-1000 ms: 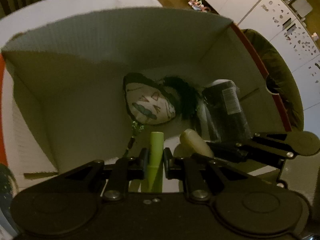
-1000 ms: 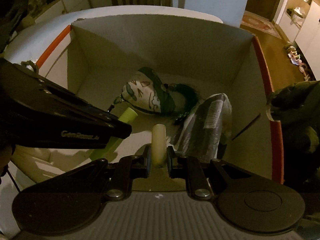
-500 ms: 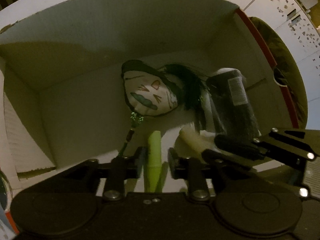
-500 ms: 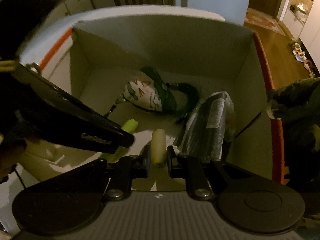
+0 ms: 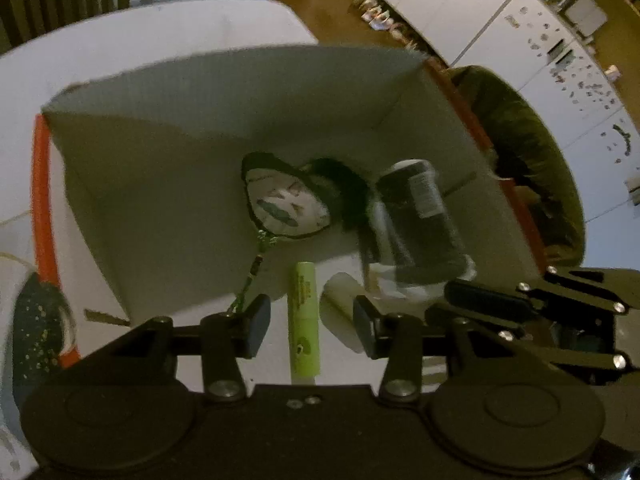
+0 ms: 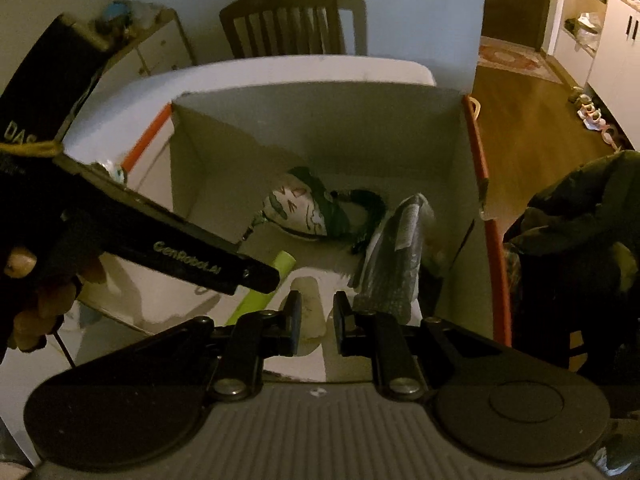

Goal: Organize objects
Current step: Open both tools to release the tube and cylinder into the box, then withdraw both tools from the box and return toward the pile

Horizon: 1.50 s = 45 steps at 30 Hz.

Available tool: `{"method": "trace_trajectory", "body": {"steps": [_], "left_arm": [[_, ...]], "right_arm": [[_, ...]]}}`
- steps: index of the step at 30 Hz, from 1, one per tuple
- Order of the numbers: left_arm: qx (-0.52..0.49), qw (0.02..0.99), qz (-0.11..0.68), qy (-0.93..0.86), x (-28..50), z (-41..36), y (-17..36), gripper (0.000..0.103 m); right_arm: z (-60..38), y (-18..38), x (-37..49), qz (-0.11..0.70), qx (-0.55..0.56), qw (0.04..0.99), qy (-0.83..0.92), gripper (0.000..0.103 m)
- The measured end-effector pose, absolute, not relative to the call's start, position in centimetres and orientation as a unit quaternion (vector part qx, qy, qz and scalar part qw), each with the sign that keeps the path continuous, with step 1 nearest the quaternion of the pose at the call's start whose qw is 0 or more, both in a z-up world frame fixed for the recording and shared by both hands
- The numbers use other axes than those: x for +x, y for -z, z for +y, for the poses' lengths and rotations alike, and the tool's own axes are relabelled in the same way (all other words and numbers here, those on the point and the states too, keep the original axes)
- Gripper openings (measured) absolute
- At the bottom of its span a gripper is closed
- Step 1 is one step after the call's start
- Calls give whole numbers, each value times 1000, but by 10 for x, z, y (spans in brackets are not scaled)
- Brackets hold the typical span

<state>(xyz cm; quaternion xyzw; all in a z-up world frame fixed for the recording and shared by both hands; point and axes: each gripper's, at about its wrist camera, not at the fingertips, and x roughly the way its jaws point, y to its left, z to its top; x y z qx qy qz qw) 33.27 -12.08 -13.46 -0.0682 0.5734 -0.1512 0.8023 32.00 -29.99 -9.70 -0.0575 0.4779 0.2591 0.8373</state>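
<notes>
While my left gripper [image 5: 307,322] points down into the cardboard box [image 5: 168,184], its jaws are opening. The green tube [image 5: 303,316] lies between the pads on the box floor, and the pads do not touch it. There is a clear gap on each side of the tube.

My right gripper [image 6: 316,316] is just beside the left one. Its jaws are close together around the cream stick [image 6: 310,312]. The stick looks pinched between them, but the dim light makes it hard to tell for sure. In the left view the stick [image 5: 340,292] sits just right of the green tube.

Farther back in the box I see a white pouch with a cat face [image 5: 286,208] and a dark tangle next to it. A dark roll in clear wrap [image 5: 424,220] lies on the right side of the box. The box has an orange edge [image 6: 486,208] and sits on a white table [image 6: 280,72]. A wooden chair [image 6: 290,24] stands behind the table. A hand [image 6: 36,304] holds the left gripper at the left of the right view.
</notes>
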Motion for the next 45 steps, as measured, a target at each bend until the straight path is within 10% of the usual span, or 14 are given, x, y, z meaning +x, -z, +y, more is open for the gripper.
{"method": "trace_trajectory", "body": {"steps": [34, 45], "left_arm": [[-8, 921, 366, 131, 202, -57, 19, 58], [-12, 937, 331, 116, 163, -3, 12, 84]], "right_arm": [[-281, 29, 235, 379, -14, 882, -280, 28], [-242, 12, 194, 331, -7, 900, -284, 71]]}}
